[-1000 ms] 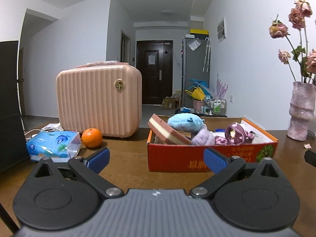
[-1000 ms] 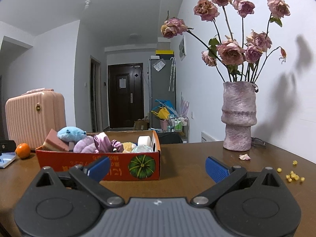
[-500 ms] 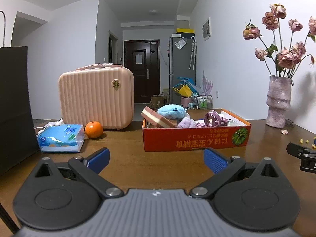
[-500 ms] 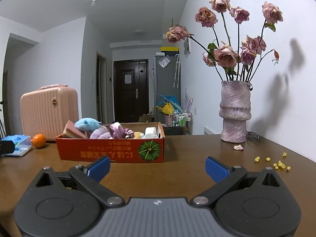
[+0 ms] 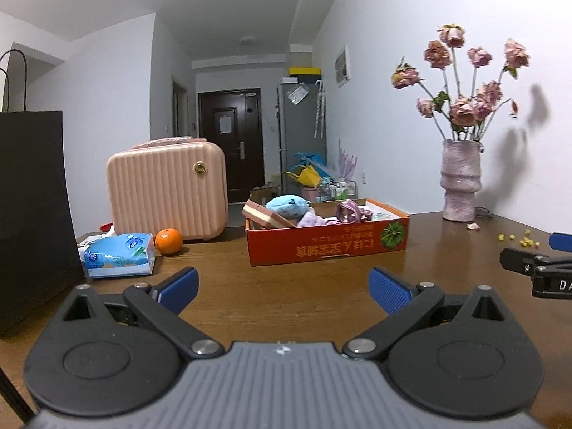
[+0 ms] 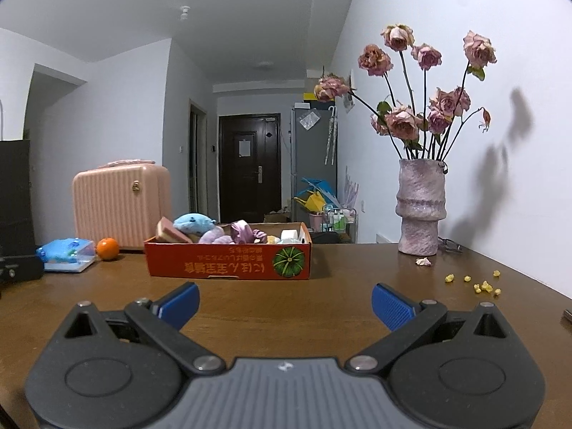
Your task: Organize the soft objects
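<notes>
A red cardboard box (image 5: 327, 248) (image 6: 228, 262) stands on the brown table and holds several soft things: a blue plush toy (image 5: 287, 204) (image 6: 193, 222), a pink and cream sponge (image 5: 266, 214) (image 6: 171, 232), lilac fluffy pieces (image 5: 311, 218) and a purple scrunchie (image 5: 346, 211) (image 6: 241, 230). My left gripper (image 5: 283, 287) is open and empty, well short of the box. My right gripper (image 6: 285, 300) is also open and empty, in front of the box. The right gripper's finger tip shows at the right edge of the left wrist view.
A pink ribbed case (image 5: 167, 189) stands behind an orange (image 5: 168, 240) and a blue tissue pack (image 5: 119, 254). A black paper bag (image 5: 32, 214) stands at the left. A vase of dried roses (image 6: 422, 207) stands at the right, with yellow crumbs (image 6: 482, 285) scattered nearby.
Both grippers have drawn back from the box, which now looks smaller and farther. The right gripper's tip has come into the left wrist view. Both stayed open.
</notes>
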### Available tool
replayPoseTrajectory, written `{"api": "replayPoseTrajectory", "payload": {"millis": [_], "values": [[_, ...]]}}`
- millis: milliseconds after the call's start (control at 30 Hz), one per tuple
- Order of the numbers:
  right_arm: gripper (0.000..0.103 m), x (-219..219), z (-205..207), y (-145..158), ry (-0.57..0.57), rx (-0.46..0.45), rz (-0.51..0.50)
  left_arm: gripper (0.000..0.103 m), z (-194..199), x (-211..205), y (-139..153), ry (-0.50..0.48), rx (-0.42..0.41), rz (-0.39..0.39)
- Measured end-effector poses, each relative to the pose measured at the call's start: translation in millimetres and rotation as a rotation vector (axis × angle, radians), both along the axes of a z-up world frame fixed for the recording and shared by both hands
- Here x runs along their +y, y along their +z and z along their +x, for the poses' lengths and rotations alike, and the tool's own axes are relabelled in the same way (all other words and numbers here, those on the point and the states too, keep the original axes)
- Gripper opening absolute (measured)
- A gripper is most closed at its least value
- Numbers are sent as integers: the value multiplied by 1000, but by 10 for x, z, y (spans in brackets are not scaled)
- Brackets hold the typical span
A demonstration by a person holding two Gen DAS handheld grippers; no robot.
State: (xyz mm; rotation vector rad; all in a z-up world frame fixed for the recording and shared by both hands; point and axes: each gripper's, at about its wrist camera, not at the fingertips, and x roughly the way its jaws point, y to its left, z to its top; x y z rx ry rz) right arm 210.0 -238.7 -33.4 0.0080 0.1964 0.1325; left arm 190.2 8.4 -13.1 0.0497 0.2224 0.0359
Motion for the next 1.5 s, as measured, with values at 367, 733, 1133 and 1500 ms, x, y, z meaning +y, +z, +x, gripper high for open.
{"api": "replayPoseTrajectory", "payload": {"millis": [367, 733, 1133, 1500], "values": [[103, 85, -532, 114, 26, -8, -30, 103, -452, -68, -82, -74, 14, 17], [103, 147, -813, 175, 30, -33, -41, 103, -578, -84, -142, -109, 48, -30], [103, 143, -866, 193, 34, -46, -36, 103, -631, -95, -123, -115, 35, -26], [103, 129, -885, 200, 33, -49, -34, 103, -674, -115, -111, -117, 26, -22]]}}
